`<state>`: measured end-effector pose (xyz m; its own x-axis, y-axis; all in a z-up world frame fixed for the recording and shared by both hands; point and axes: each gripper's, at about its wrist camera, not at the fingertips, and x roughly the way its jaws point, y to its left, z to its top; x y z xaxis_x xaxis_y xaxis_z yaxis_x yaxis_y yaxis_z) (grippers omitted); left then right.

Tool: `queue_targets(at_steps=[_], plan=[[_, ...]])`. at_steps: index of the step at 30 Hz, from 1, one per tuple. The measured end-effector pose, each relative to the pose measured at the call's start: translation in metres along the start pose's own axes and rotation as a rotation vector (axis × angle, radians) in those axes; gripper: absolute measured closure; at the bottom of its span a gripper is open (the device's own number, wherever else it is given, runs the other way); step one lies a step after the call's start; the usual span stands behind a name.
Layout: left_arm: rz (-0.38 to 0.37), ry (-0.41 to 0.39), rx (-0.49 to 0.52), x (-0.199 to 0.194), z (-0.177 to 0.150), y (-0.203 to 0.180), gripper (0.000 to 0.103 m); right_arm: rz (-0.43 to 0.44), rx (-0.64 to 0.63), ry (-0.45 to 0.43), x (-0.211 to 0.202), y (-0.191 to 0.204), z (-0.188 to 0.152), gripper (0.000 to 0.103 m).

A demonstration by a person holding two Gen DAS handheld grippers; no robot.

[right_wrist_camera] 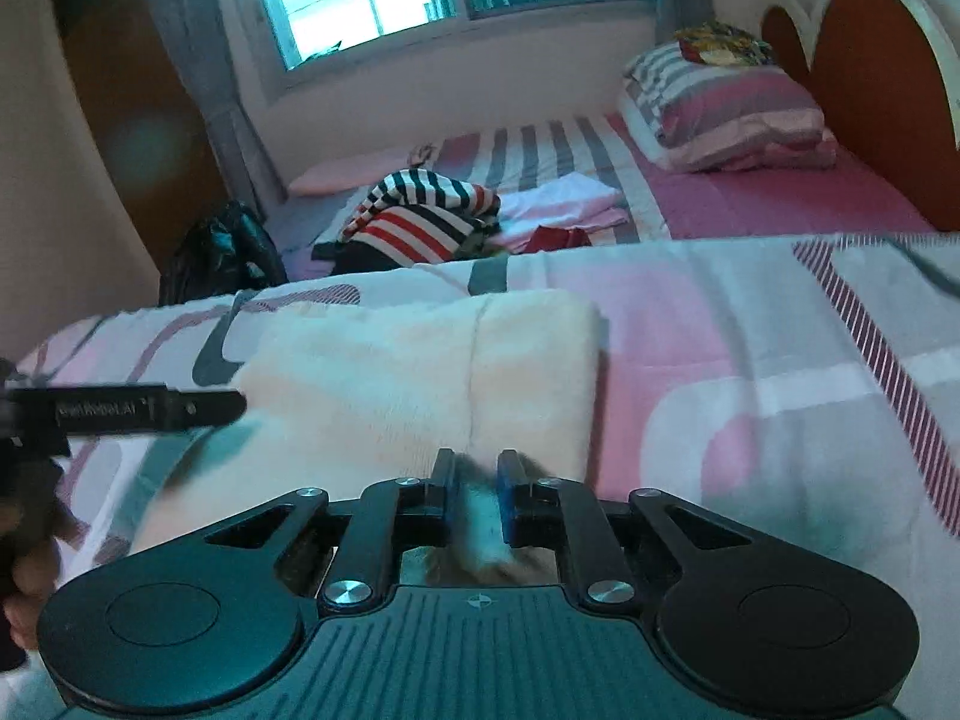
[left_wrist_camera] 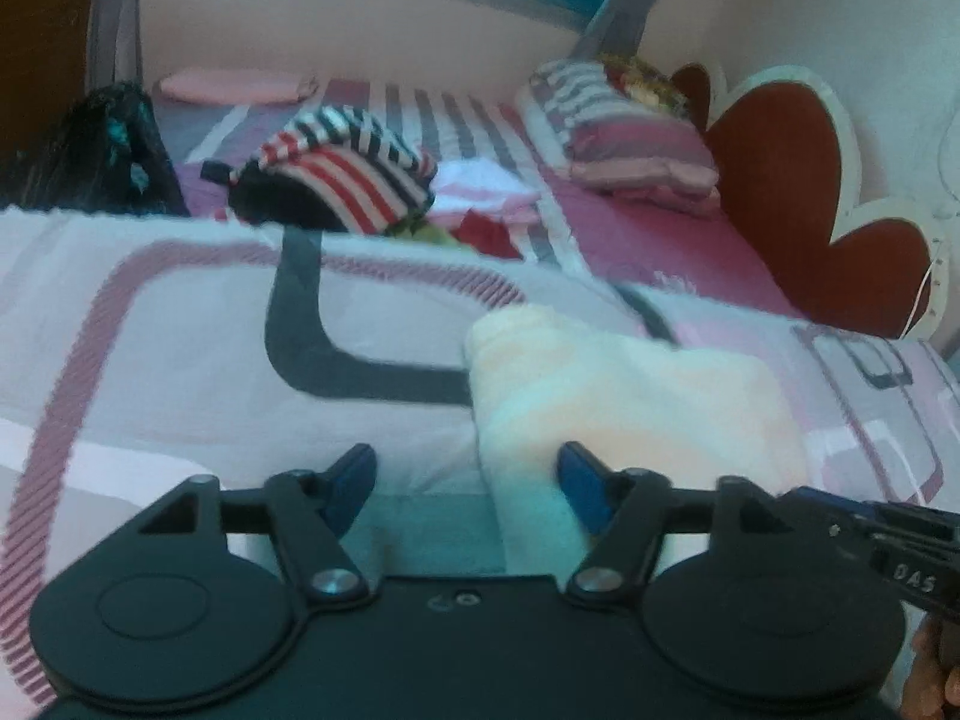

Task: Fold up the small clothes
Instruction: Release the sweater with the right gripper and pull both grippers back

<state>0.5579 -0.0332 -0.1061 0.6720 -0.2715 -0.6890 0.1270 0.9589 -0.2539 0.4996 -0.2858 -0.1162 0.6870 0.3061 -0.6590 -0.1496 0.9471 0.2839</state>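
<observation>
The fluffy cream folded cloth (right_wrist_camera: pixel 432 372) is pinched by the nearly closed right claw (right_wrist_camera: pixel 475 480); the half-open left claw (left_wrist_camera: pixel 467 483) grips nothing, so the fold could be dragged askew.

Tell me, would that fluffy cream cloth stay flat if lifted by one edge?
Probably not. The cream cloth looks soft and fuzzy, so it would likely droop. It bunches where the right claw pinches it, which suggests it's floppy. It lies folded without springing open, so it's probably light and not slippery.
</observation>
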Motion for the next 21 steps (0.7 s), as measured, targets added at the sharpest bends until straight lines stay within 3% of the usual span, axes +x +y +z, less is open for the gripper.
queue_targets(at_steps=[3,6,8,9,14,16,21], plan=[[-0.038,-0.048,0.037,-0.016,0.002,-0.011,0.048,-0.011,0.011,-0.059,-0.015,0.000,0.003,0.091],[-0.020,0.011,0.073,0.000,-0.002,-0.023,0.043,0.008,0.023,-0.064,-0.012,0.003,0.006,0.091],[-0.019,0.066,0.060,0.018,-0.010,-0.020,0.031,-0.028,-0.013,0.005,0.004,0.008,0.004,0.091],[-0.027,0.068,0.037,0.021,-0.014,-0.016,0.028,-0.031,-0.021,-0.005,0.006,0.007,0.001,0.091],[0.017,0.051,0.077,0.006,-0.015,-0.026,0.030,-0.033,0.025,0.009,0.001,0.001,0.003,0.090],[0.005,0.051,0.076,-0.005,-0.015,-0.029,0.035,-0.052,0.029,-0.016,-0.011,-0.001,0.001,0.090],[-0.018,0.045,0.117,-0.033,-0.028,-0.039,0.036,-0.022,0.041,-0.065,-0.056,0.002,-0.011,0.090]])
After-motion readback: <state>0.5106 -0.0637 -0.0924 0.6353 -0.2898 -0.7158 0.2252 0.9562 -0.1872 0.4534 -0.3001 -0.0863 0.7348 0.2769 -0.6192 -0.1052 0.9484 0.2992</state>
